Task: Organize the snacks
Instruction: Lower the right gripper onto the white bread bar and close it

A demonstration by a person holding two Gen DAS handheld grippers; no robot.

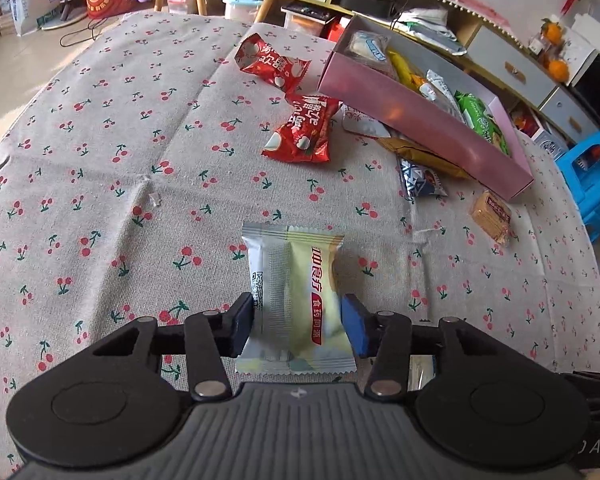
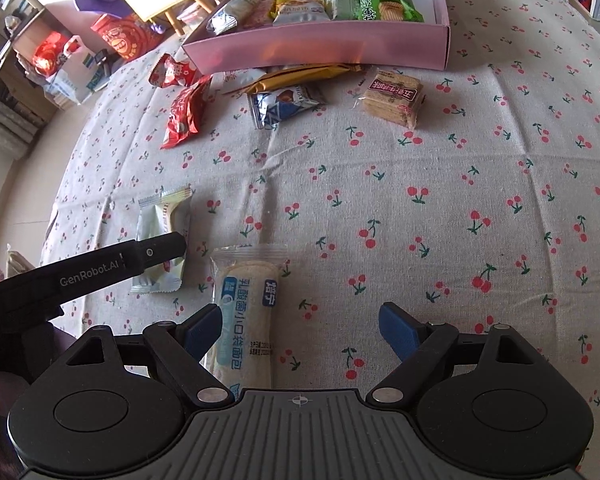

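left claw point(image 1: 298, 326) is down around the pale yellow snack packet point(image 1: 296, 292) lying on the cherry-print worktop point(image 1: 100, 160), pads right at its edges, looks like it's pinching it. right claw point(image 2: 300, 330) is wide open over the long bread packet point(image 2: 246, 320), not gripping. pink box point(image 2: 320, 46) at the back already has 5 or so snacks in it

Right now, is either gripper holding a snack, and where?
The left gripper pinches the pale yellow snack packet across its long sides, near the lower end. The right gripper holds nothing.
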